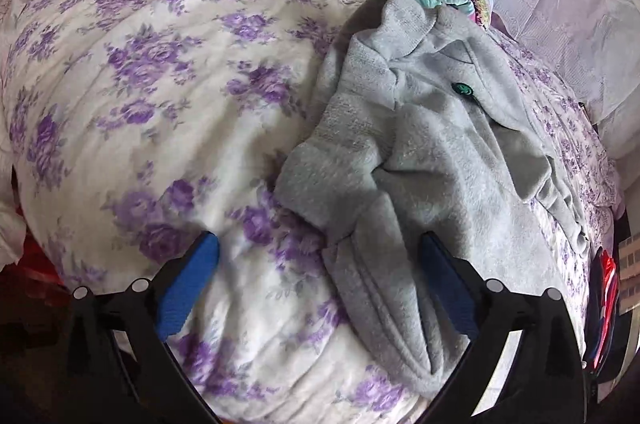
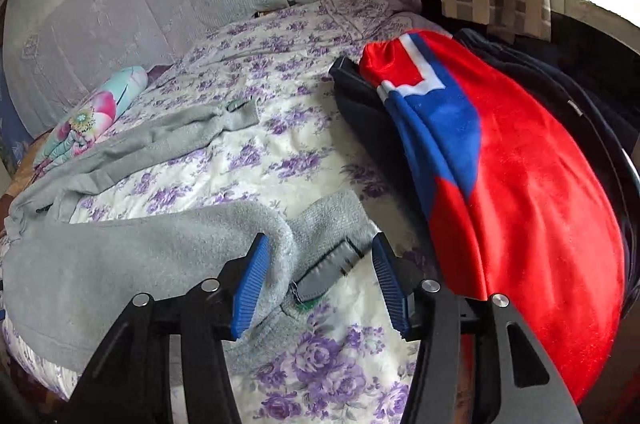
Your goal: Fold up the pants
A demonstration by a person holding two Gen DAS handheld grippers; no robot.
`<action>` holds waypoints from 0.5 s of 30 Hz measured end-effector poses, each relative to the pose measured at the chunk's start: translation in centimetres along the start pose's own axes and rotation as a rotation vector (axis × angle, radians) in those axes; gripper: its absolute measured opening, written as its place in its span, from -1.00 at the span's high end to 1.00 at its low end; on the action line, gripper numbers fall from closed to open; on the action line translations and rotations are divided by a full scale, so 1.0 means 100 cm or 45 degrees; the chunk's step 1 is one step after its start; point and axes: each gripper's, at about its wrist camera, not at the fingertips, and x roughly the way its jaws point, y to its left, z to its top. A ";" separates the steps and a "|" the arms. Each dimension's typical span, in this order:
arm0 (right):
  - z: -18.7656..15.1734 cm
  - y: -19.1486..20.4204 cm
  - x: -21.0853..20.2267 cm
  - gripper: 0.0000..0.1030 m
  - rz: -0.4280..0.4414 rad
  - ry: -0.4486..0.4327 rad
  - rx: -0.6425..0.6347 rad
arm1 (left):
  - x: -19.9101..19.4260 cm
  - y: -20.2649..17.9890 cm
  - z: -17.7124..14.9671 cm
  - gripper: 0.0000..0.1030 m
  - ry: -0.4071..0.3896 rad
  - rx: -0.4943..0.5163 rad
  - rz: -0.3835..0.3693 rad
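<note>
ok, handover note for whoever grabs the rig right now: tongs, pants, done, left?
Left tongs: open, empty, low over the waistband end of the grey pants.
Right tongs: open, empty, straddling a cuff of the pants with a zip tab.
Pants lie crumpled and unfolded on the purple floral quilt, legs splayed apart.
A red and blue garment sits to the right, in a dark basket.
Done: nothing visible. Left: grasp, flatten, every fold.

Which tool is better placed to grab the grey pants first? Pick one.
Right. The right tool is open with the grey pants hem between its fingers; the left tool is open mostly over floral bedding.
</note>
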 end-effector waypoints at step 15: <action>-0.010 0.060 0.039 -0.33 0.140 0.224 -0.273 | -0.011 0.017 0.003 0.10 -0.031 0.074 0.116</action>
